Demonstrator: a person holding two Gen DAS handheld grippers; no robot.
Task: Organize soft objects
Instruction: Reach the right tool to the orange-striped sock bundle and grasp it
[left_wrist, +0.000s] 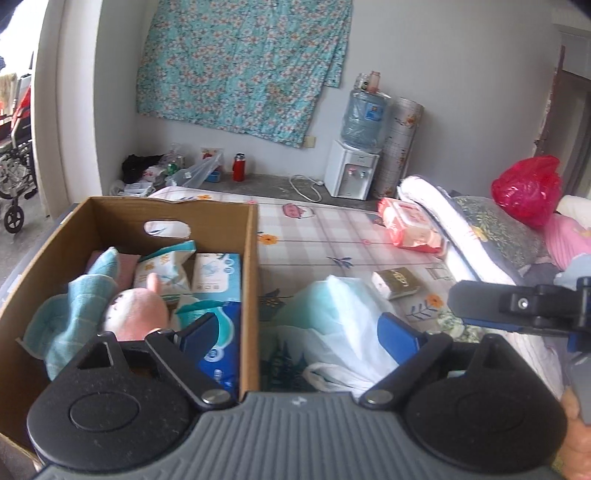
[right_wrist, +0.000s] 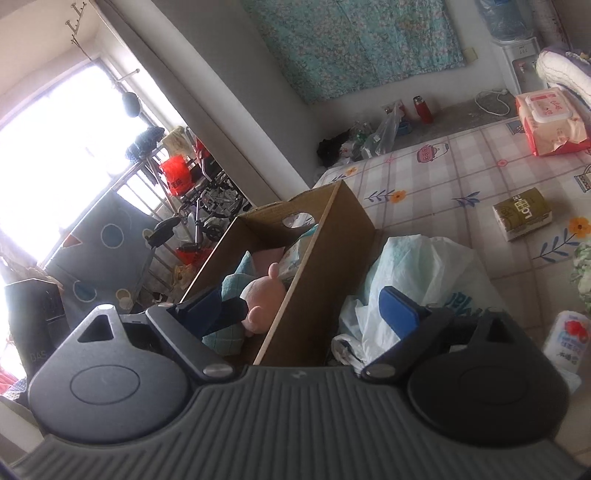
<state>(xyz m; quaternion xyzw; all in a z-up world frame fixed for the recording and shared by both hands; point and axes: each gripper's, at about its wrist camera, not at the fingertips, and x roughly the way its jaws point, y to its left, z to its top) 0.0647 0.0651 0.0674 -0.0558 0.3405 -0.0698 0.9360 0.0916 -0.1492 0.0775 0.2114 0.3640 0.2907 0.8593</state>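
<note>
The left tongs (left_wrist: 299, 328) stand wide with nothing between the pads, straddling the near wall of the cardboard box (left_wrist: 251, 280): one blue pad hangs over the box's contents, the other over the white plastic bag (left_wrist: 332, 314). The right tongs (right_wrist: 306, 310) are equally wide and empty, astride the same wall. The bag lies on the bed (left_wrist: 332, 229) just ahead of both tongs, touching the box's outer side, its bulk running away from the tongs along that wall. It looks the likeliest next thing to go in, with both tongs about equally near.

Inside the box, ahead and left of the left tongs, sit a pink plush toy (left_wrist: 136, 310), a teal cloth (left_wrist: 74, 306) and blue tissue packs (left_wrist: 218, 277).

Further ahead and right on the bed lie an olive tissue pack (right_wrist: 522, 214) and a red wipes pack (right_wrist: 550, 125). Only the right view shows a white bottle (right_wrist: 567, 339) beside the right tongs' right pad; only the left view shows the box's whole contents.
</note>
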